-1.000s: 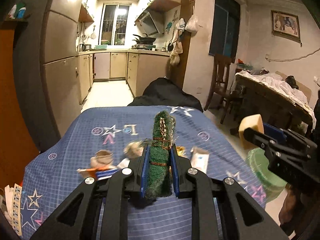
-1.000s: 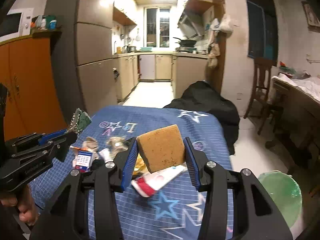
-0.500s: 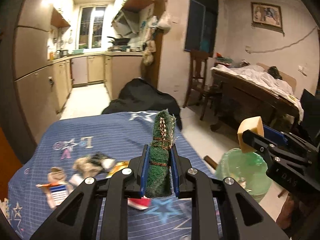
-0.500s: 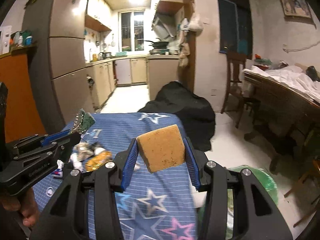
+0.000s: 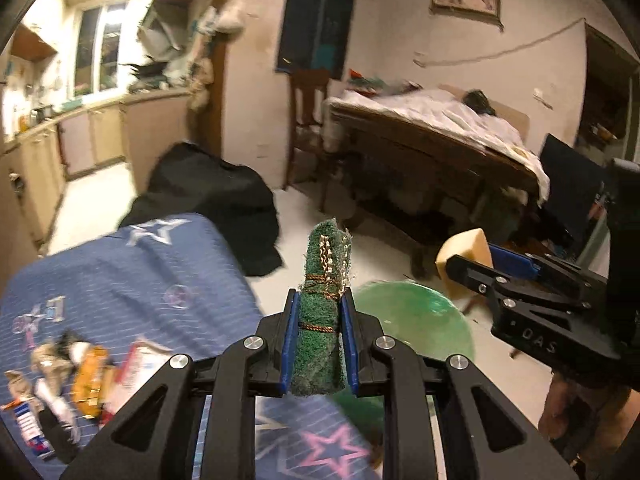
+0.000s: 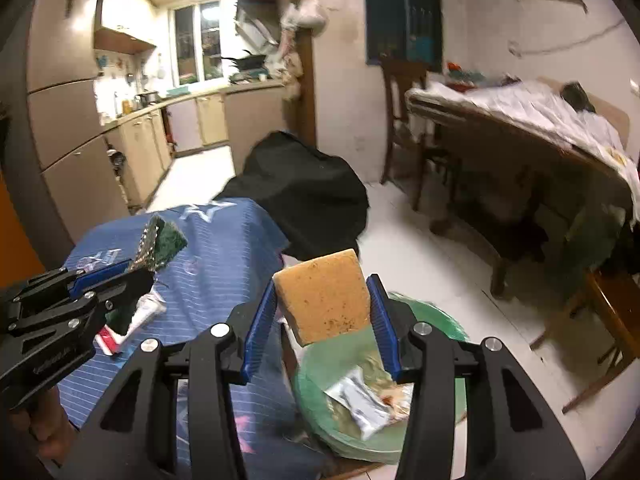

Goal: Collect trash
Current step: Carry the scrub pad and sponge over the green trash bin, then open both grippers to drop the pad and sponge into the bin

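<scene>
Ahead of the left hand-held gripper (image 5: 316,340), clenched on an upright green scouring pad (image 5: 322,320), the round green plastic trash bin (image 5: 416,316) lies just right and below. Under the right hand-held gripper (image 6: 324,312), gripping a yellow sponge block (image 6: 324,292), the bin sits directly beneath, nearer this hand.

Sponge (image 6: 324,294) seemingly above green bin (image 6: 436,322)
</scene>
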